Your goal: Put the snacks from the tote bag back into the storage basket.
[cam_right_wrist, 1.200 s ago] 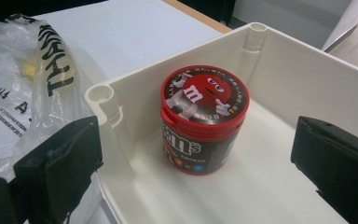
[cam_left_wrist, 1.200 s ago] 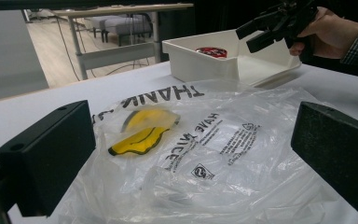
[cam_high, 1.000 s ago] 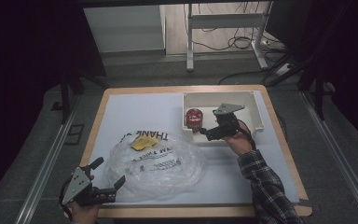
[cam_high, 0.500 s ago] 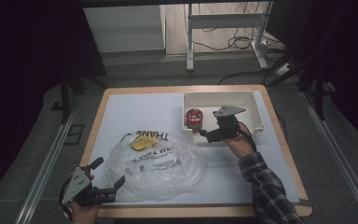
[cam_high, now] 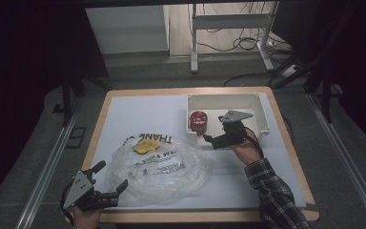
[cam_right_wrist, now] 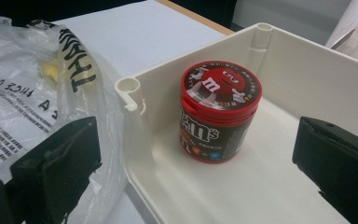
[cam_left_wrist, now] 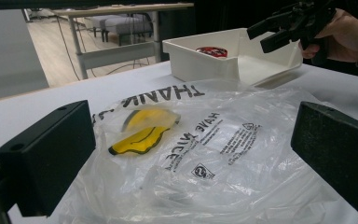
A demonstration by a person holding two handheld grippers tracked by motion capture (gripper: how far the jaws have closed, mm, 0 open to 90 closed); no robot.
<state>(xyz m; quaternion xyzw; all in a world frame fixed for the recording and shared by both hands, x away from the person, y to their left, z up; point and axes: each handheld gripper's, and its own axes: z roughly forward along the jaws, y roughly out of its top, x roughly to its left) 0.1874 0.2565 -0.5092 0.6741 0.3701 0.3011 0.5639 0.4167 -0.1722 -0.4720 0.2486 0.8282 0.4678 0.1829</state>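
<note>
The right gripper (cam_right_wrist: 191, 172) has its jaws wide apart, the red candy tub (cam_right_wrist: 220, 111) upright at 12 o'clock inside the white bin (cam_right_wrist: 279, 51). The left gripper (cam_high: 109, 179), also spread, faces the plastic bag (cam_high: 159, 164) on the white table (cam_high: 124, 114).

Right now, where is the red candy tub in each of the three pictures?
High view: the red candy tub stands in the left end of the white bin, right of centre.
Left gripper view: its red lid peeks over the bin wall, top centre.
Right gripper view: upright at centre, inside the bin.
Shared landmark: the plastic bag beside the bin.
</note>
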